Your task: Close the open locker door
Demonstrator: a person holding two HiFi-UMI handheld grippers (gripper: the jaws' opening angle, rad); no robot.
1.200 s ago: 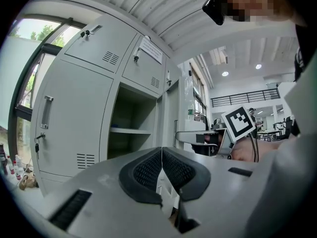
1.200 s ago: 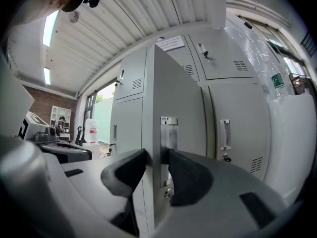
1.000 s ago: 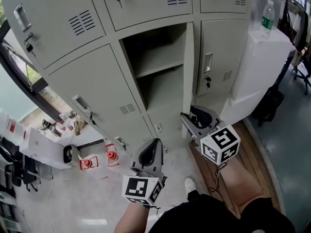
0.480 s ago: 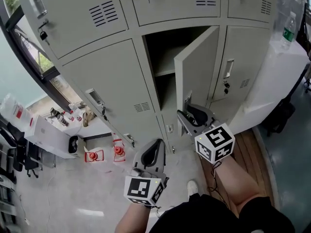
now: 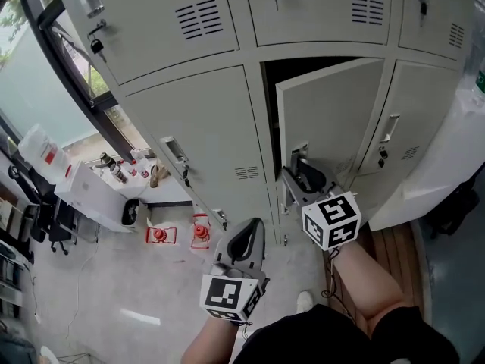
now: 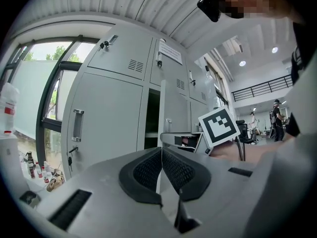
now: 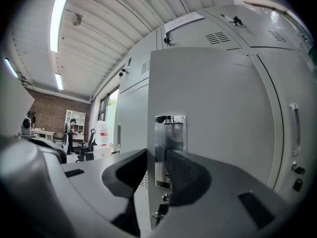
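On locker door (image 5: 333, 120), right gripper (image 5: 297, 177) (jaws clamped)

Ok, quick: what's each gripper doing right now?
Left gripper: closed, holding nothing.
Right gripper: closed on the free edge of the locker door, at its handle.
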